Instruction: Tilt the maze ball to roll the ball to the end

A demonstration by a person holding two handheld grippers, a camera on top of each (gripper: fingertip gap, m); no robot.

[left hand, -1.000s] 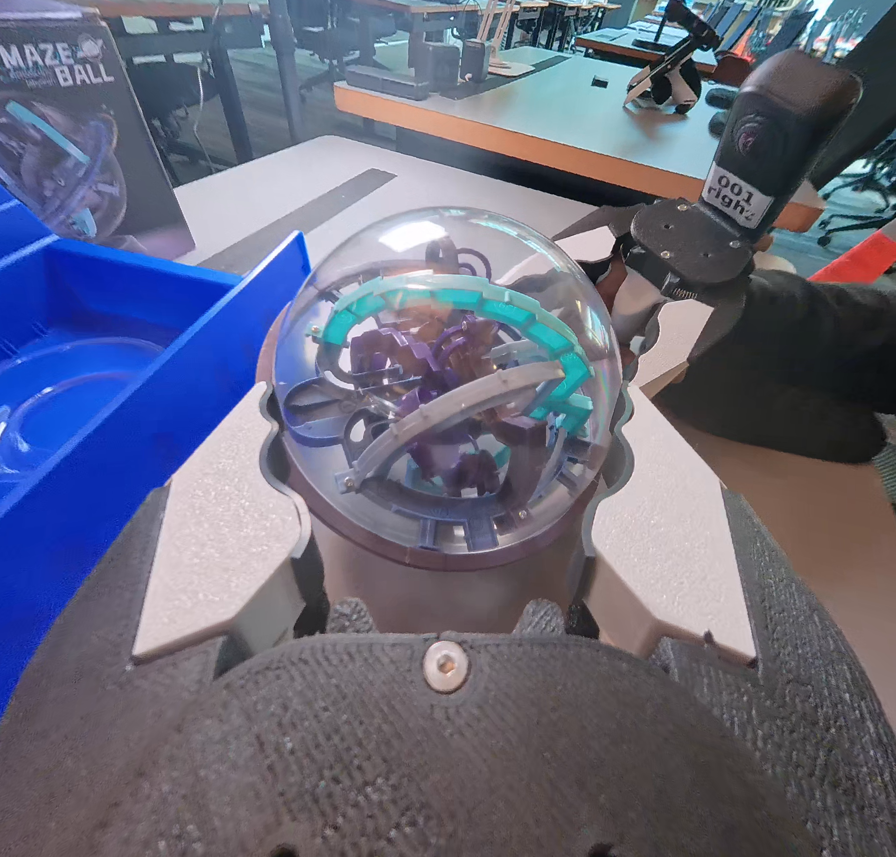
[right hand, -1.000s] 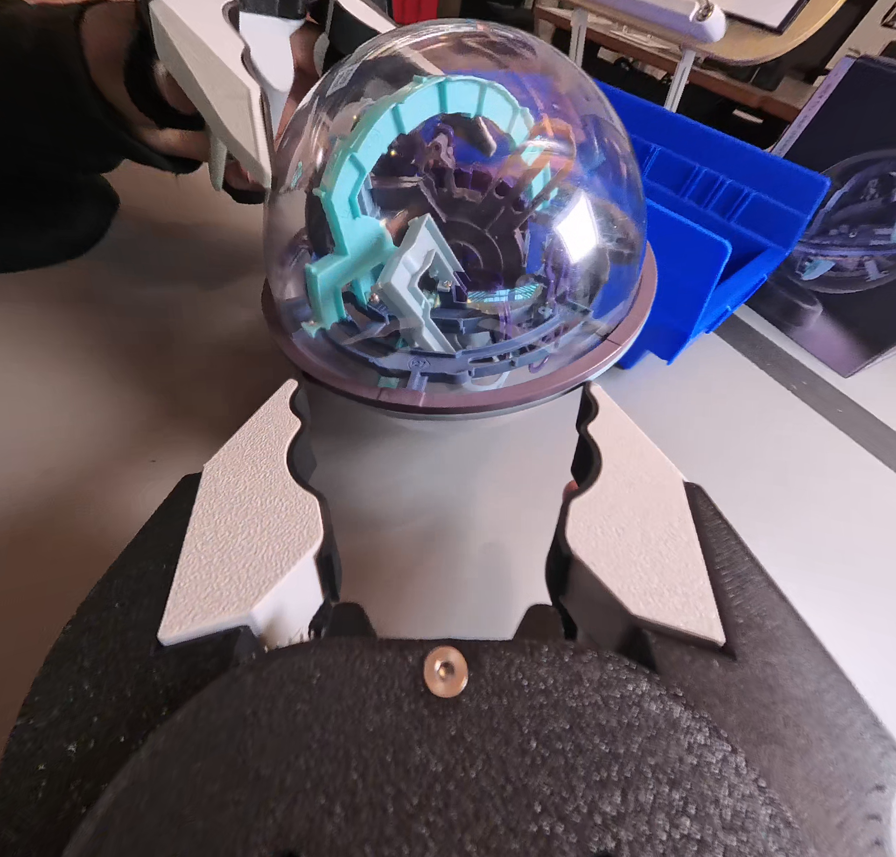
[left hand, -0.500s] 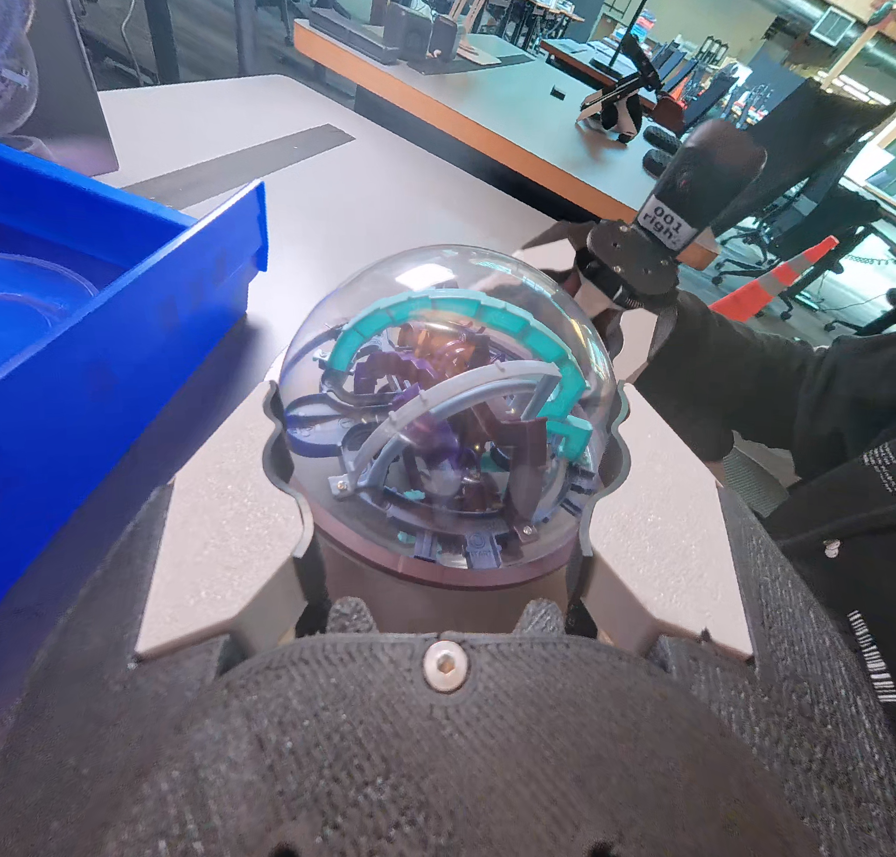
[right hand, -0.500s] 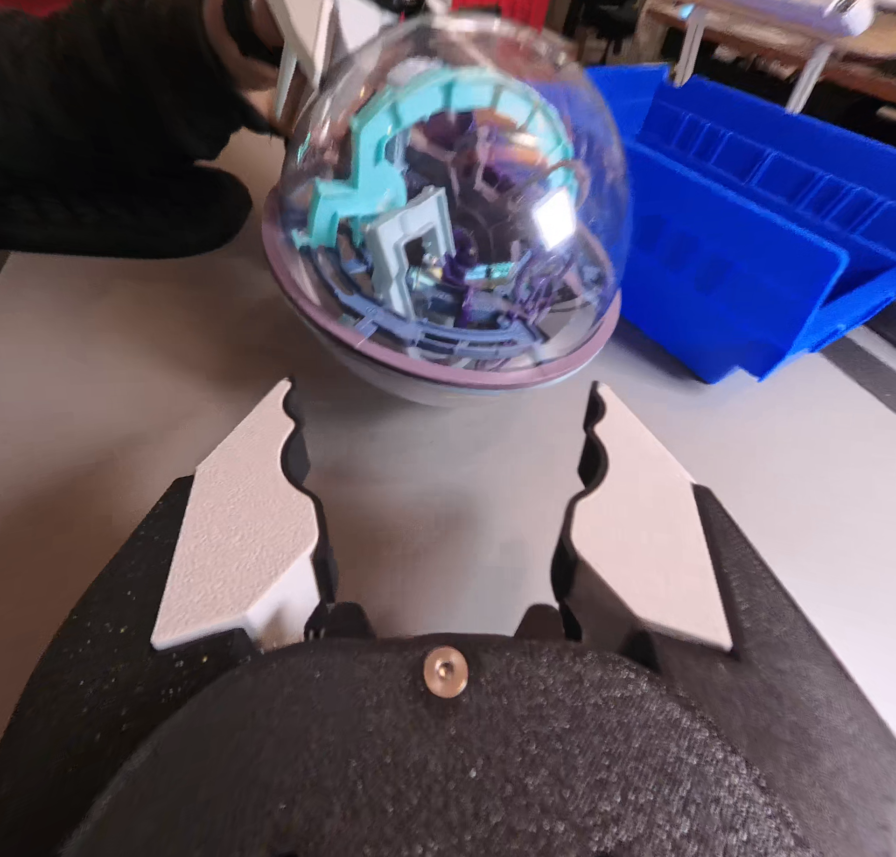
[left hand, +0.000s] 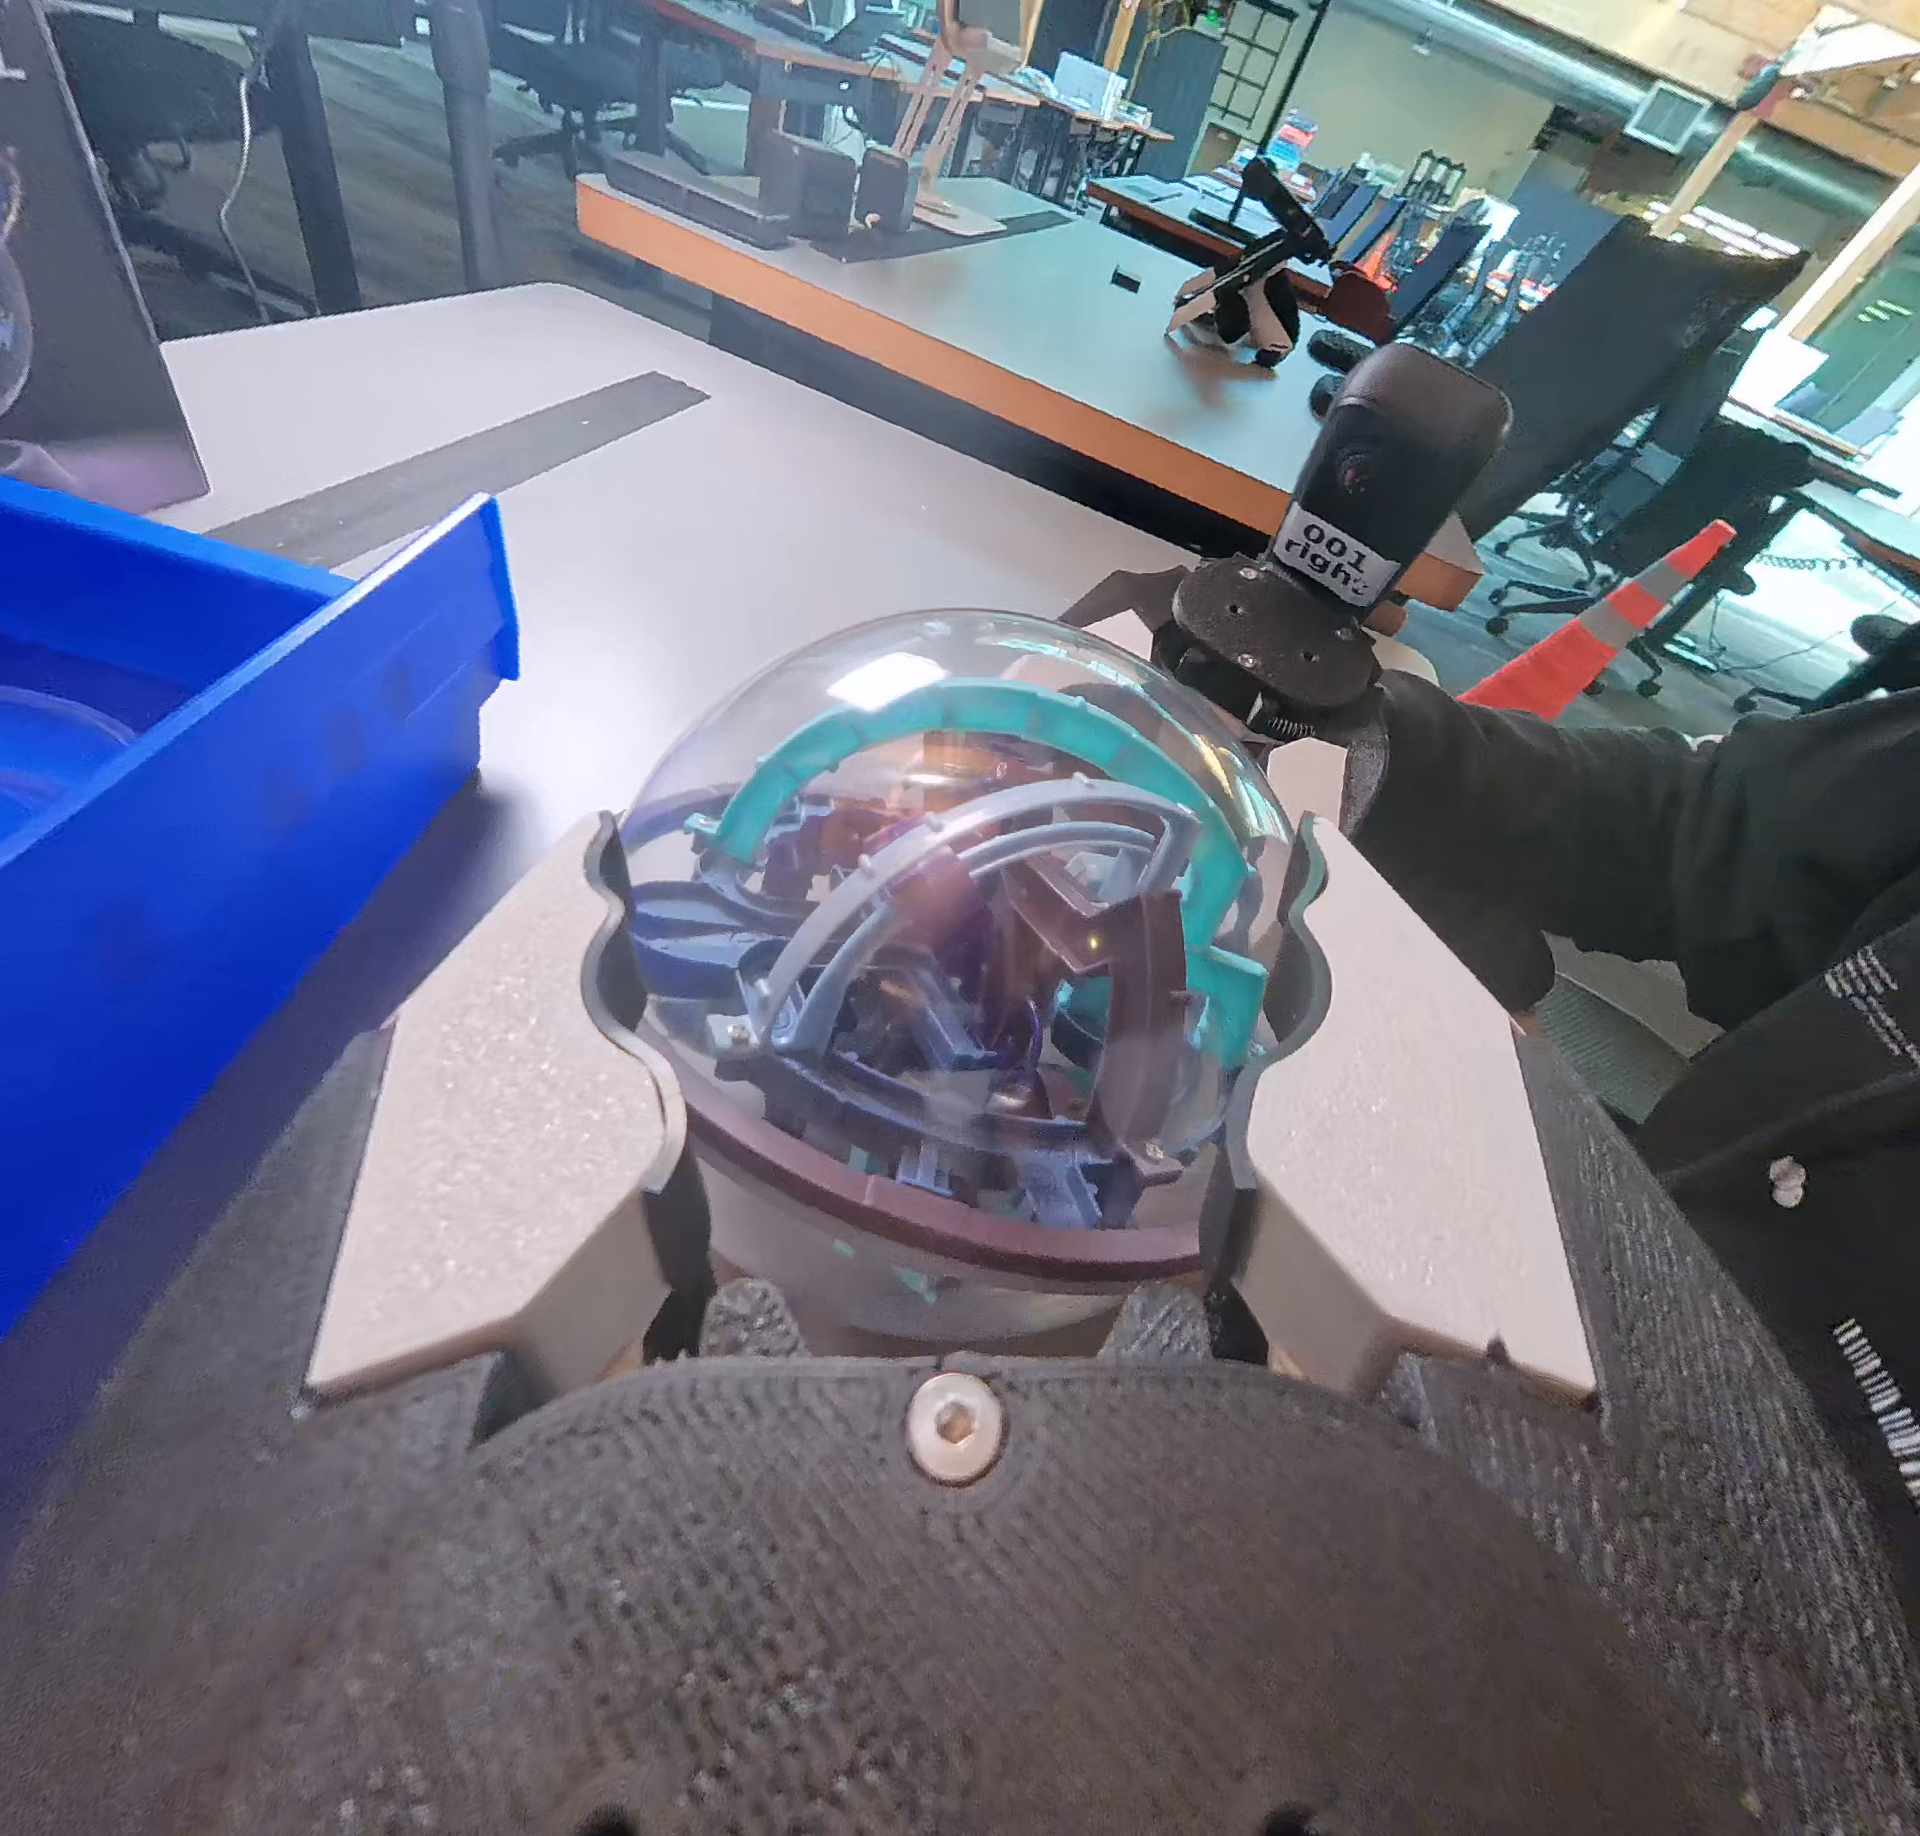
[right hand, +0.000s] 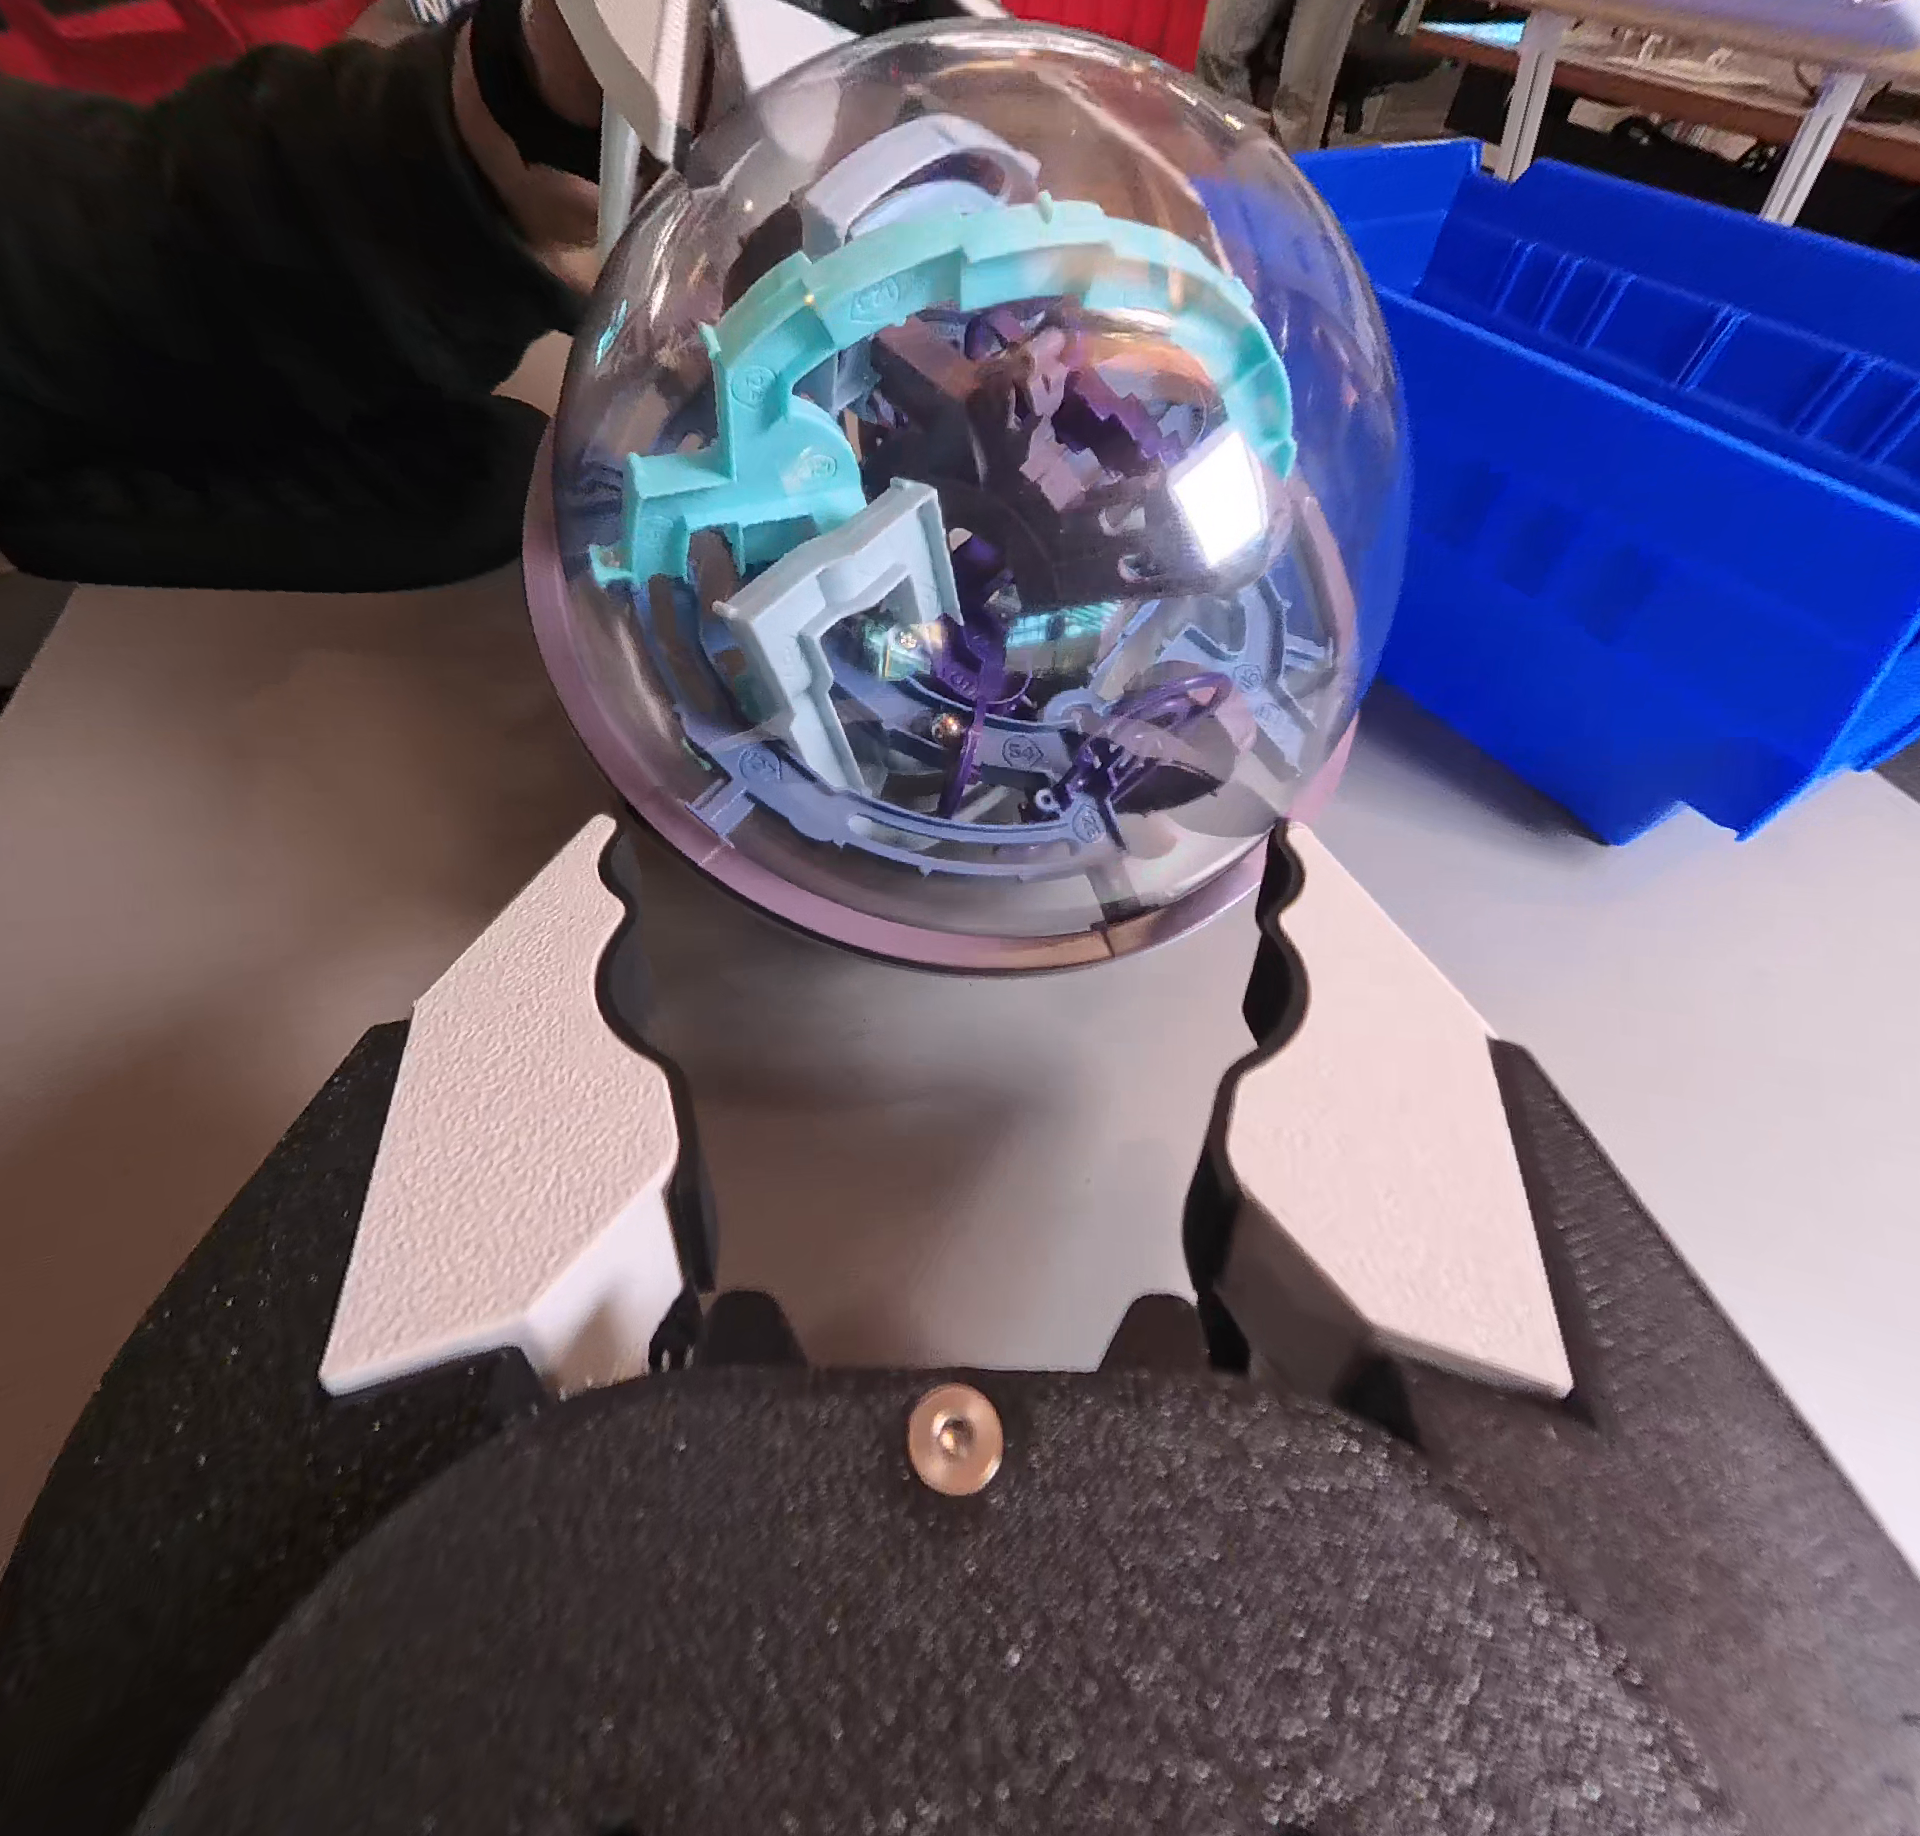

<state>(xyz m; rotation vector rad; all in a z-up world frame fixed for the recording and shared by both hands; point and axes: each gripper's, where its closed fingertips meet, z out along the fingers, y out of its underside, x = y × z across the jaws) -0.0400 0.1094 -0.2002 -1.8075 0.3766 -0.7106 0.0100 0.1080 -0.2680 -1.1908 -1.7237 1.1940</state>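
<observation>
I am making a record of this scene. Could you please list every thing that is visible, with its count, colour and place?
maze ball: one, clear dome with teal, grey and purple tracks, between the left gripper's fingers
blue bin: one, blue, on the table beside the ball
box: one, dark, behind the bin
traffic cone: one, orange, far background
table: one, light grey, under everything
left gripper: one, closed on the ball
right gripper: one, open, just short of the ball

Each camera sat just behind its own tongs, looking forward and down along the two pale fingers. Both stood very close to the clear plastic maze sphere with teal and purple tracks (left hand: 956, 913) (right hand: 956, 539), facing it from opposite sides. They shared the sphere, the pale desk (left hand: 727, 539) (right hand: 260, 799) and the blue plastic bin (left hand: 208, 747) (right hand: 1662, 487).
</observation>
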